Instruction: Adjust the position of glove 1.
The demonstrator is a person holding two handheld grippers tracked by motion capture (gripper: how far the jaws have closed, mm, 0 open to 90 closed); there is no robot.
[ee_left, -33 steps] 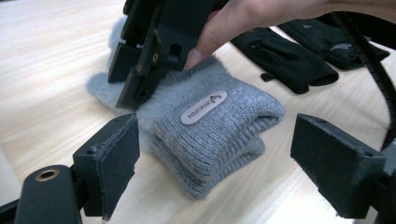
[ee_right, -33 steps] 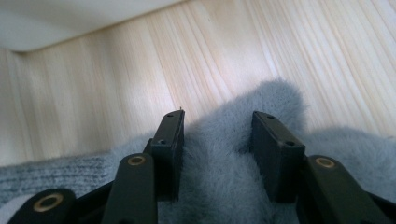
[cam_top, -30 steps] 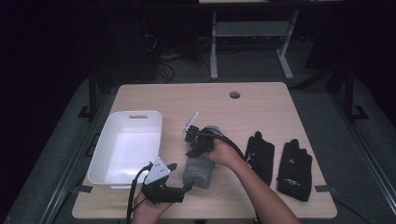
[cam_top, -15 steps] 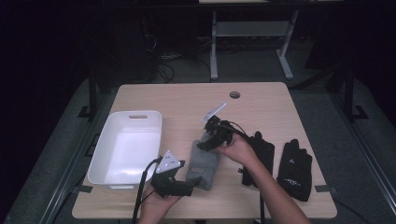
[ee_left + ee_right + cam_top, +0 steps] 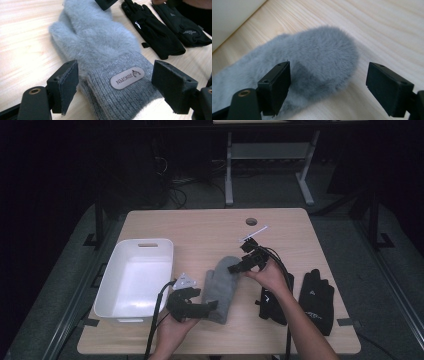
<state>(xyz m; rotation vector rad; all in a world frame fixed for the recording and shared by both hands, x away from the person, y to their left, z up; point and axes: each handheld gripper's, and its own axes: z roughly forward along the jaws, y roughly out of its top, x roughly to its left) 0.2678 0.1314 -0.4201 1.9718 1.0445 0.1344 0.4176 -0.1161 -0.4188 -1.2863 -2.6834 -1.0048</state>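
Observation:
A fluffy grey mitten lies flat on the wooden table, cuff toward the person. My left gripper is at the cuff. In the left gripper view the ribbed cuff with its label sits between the wide jaws, which have just been closing a little; the pads stand off it. My right gripper hovers over the rounded tip. Its jaws have just been opening and stand wide, with the tip below and between them, untouched.
A white bin stands left of the mitten, its wall close by. Two black gloves lie at the right, one partly under the right hand. A round hole sits near the table's far edge.
The right gripper has moved away to the right and up the table, drawing the bunched mitten out flat, and has let it go. The left gripper shifted slightly right at the cuff.

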